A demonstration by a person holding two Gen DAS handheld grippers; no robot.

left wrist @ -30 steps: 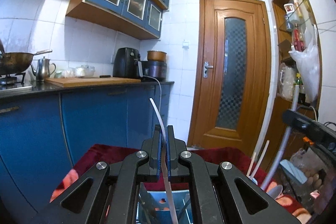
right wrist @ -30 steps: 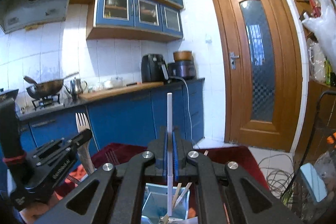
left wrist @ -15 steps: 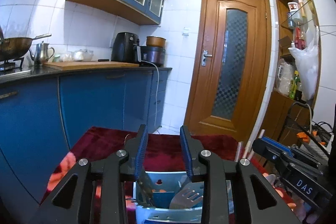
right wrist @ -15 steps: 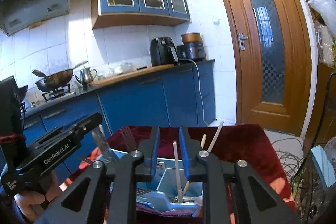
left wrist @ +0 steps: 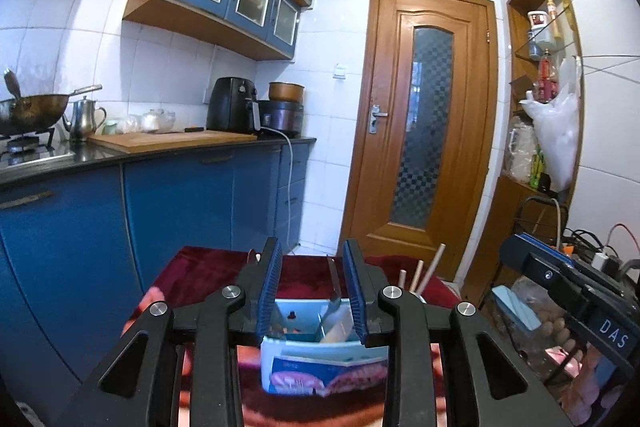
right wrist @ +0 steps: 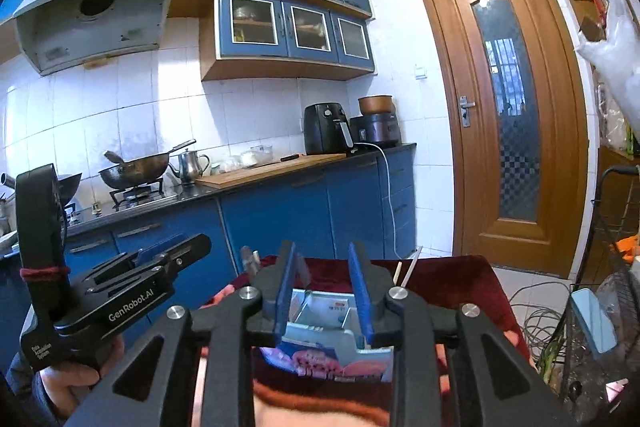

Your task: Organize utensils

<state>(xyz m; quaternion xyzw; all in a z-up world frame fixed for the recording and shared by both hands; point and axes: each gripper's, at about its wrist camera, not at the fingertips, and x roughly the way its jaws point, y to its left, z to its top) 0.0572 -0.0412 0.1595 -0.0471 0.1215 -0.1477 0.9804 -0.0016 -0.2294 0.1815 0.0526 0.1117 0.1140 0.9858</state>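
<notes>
- Since a second ago, both my grippers have let go: the left one held a thin white strip and the right a white straw, and now both hang back above the bench with nothing between their pads.
- The bench (left wrist: 208,275), covered in dark red cloth, carries the utensil box (left wrist: 320,359) near the middle; open cloth lies beyond it toward the far edge, so I judge there is room to swing either side.
- The utensil box is pale blue and divided into compartments, so each kind stands apart: a fork (left wrist: 334,285) leans in one section, and wooden chopsticks (left wrist: 428,273) stand in a holder just right of it.
- My left gripper (left wrist: 314,291) has its jaws wide apart and empty, straddling the box from above.
- My right gripper (right wrist: 325,293) likewise has its jaws spread and bare over the same box (right wrist: 320,315).
- A thin white stick (right wrist: 410,269) rises by the box's far right corner.
</notes>
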